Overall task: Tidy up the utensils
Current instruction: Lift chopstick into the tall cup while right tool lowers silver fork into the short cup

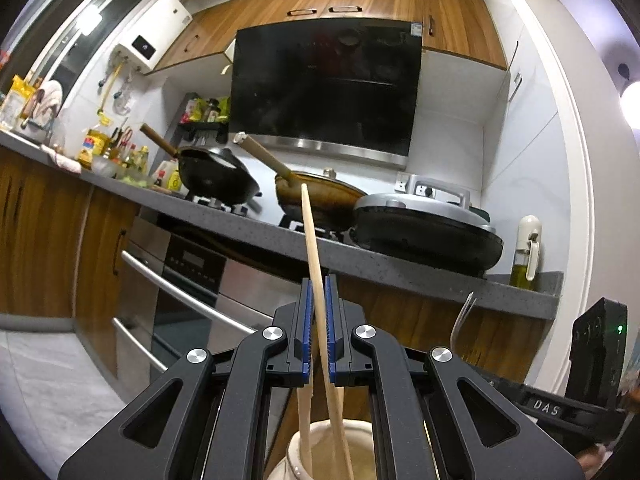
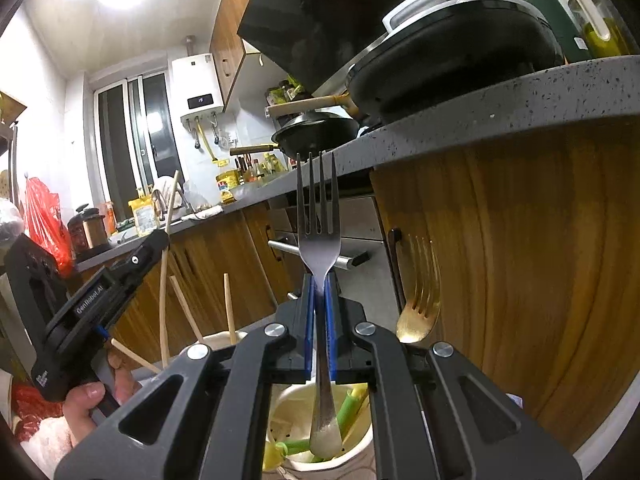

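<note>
My left gripper (image 1: 319, 284) is shut on a wooden chopstick (image 1: 311, 232) that points up and reaches down into a cream ceramic holder (image 1: 320, 456) below the jaws, where another chopstick stands. My right gripper (image 2: 319, 280) is shut on a silver fork (image 2: 318, 220), tines up, its handle end over a white holder (image 2: 296, 396) with green and yellow utensils inside. A gold fork (image 2: 420, 304) stands just right of it. The left gripper (image 2: 164, 236) also shows in the right wrist view with its chopstick (image 2: 164, 280), above a cream holder (image 2: 220, 338) with several chopsticks.
A grey counter (image 1: 384, 264) carries a black wok (image 1: 218, 178), a brown pan (image 1: 320, 196) and a lidded electric pan (image 1: 424, 232). An oil bottle (image 1: 526, 256) stands at the counter's right end. Wooden cabinets and an oven (image 1: 188, 292) are below. The silver fork's tines (image 1: 464, 316) show at right.
</note>
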Action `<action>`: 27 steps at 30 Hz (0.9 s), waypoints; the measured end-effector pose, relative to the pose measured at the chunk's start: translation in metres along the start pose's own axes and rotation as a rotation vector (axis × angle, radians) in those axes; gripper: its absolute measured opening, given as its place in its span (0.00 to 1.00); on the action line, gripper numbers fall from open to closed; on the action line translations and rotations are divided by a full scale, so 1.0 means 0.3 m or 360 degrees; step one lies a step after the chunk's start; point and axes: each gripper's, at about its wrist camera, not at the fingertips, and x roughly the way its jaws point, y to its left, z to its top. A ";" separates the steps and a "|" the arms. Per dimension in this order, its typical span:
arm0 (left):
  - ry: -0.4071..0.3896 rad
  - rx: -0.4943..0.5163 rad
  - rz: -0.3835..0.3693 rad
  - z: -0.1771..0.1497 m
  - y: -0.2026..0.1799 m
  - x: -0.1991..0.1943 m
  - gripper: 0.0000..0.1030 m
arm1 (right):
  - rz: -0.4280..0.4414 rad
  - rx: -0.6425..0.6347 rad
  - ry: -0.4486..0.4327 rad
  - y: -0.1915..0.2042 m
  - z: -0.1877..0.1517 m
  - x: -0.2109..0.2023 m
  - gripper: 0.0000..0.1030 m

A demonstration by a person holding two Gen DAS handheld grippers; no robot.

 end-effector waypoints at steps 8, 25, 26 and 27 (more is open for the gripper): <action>-0.0025 -0.0033 0.0032 0.004 0.014 0.012 0.06 | 0.0003 -0.0011 0.0016 0.005 -0.014 0.008 0.05; 0.0086 0.0079 0.0021 -0.012 0.017 -0.067 0.06 | 0.0001 -0.0041 0.0086 0.006 -0.024 -0.002 0.05; 0.0100 0.0088 0.0013 -0.013 0.014 -0.075 0.06 | 0.0000 -0.0041 0.0093 0.007 -0.027 -0.007 0.05; 0.0125 0.0102 0.0005 -0.016 0.011 -0.082 0.06 | -0.0001 -0.0044 0.0101 0.008 -0.032 -0.009 0.05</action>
